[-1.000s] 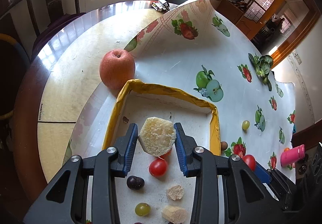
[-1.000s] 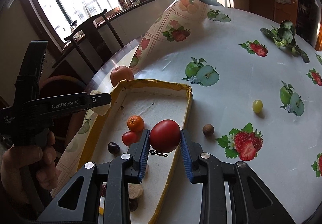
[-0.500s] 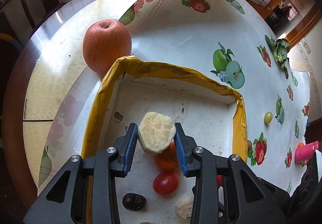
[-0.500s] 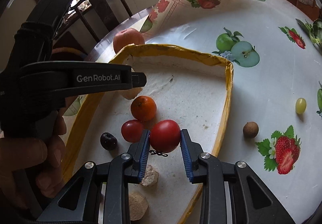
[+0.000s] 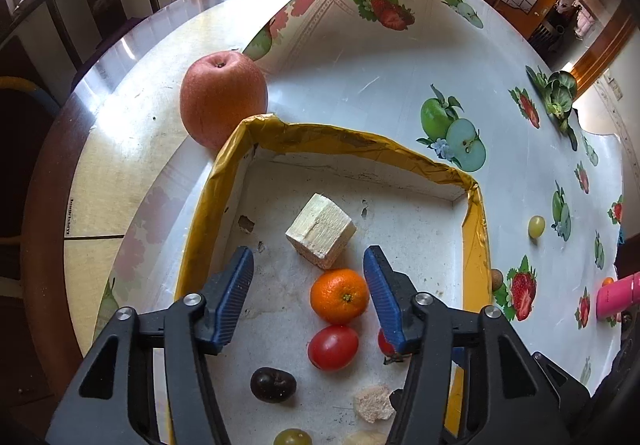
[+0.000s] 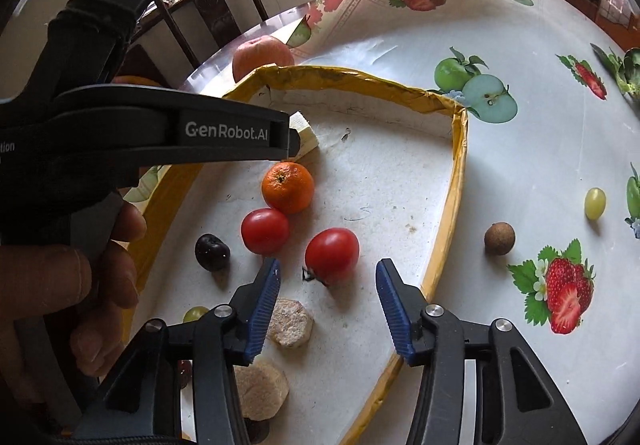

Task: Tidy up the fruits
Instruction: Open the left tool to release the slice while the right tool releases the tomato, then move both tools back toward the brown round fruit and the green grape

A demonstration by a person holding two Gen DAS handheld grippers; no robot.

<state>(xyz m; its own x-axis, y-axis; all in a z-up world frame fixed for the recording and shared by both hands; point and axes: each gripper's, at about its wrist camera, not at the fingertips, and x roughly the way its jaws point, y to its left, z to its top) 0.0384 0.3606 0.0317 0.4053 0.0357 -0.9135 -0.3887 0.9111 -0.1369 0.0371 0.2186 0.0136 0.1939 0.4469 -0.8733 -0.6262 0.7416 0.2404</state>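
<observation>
Both claws have just been opening: the left claw point(image 5: 308, 297) stands wide and empty above the pale cut block point(image 5: 321, 231), which lies free on the tray point(image 5: 352, 141) floor, and the right claw point(image 6: 328, 299) stands half open around the larger tomato point(image 6: 332, 254) without pressing it. This tomato sits near the tray's 5 o'clock side, just beside the smaller tomato point(image 6: 265, 231) at its 9 o'clock. I judge that a careless lift could nudge the round tomato and make it roll, and the close left claw could bump the mandarin point(image 5: 340, 296).

Table point(image 5: 120, 173) (oilcloth-covered) bears tray point(image 5: 360, 141), apple point(image 5: 222, 97), grape point(image 5: 536, 226).
</observation>
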